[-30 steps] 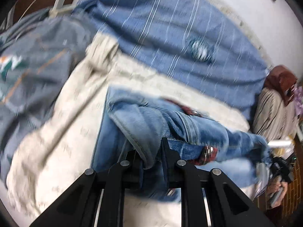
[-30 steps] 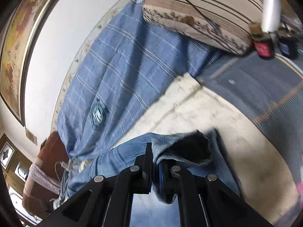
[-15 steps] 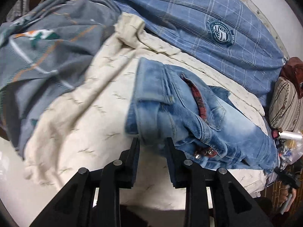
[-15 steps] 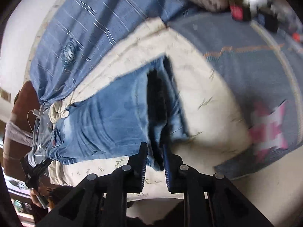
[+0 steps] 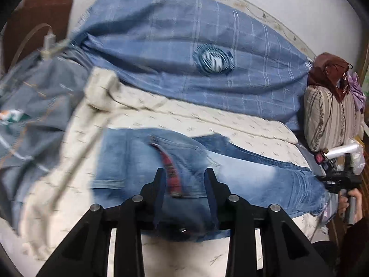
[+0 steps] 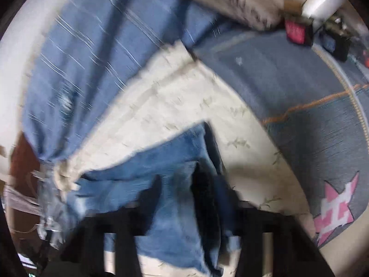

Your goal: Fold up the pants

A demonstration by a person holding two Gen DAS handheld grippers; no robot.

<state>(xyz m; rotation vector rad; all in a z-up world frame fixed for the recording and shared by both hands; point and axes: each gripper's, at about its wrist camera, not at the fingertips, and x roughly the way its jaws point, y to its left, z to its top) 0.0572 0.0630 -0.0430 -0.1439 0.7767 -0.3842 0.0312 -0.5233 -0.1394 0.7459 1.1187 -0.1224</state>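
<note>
Light blue jeans [image 5: 242,168] lie spread across a cream blanket [image 5: 207,122], the waist with its red lining [image 5: 170,173] just beyond my left gripper [image 5: 184,180]. Its jaws are opening, and no denim is pinched between the fingers [image 5: 159,180]. In the blurred right wrist view the jeans' [image 6: 161,161] leg end lies on the same cream blanket [image 6: 184,97]. My right gripper [image 6: 180,191] hovers over it with its jaws apart, gripping nothing. The left wrist view also shows the right gripper [image 5: 339,180] in a hand [image 5: 350,203] at the far right.
A blue checked cloth with a round emblem [image 5: 214,60] lies behind the blanket. A grey cover [image 5: 34,97] is at the left, and a striped pillow [image 5: 329,115] and a white roll [image 5: 343,149] at the right. The grey cover with its pink star [image 6: 334,210] and small boxes [image 6: 296,32] border the right end.
Both grippers were shut on the jeans a second ago and have let go. The jeans now lie flat on the blanket. My left gripper has pulled back and opened wider.
</note>
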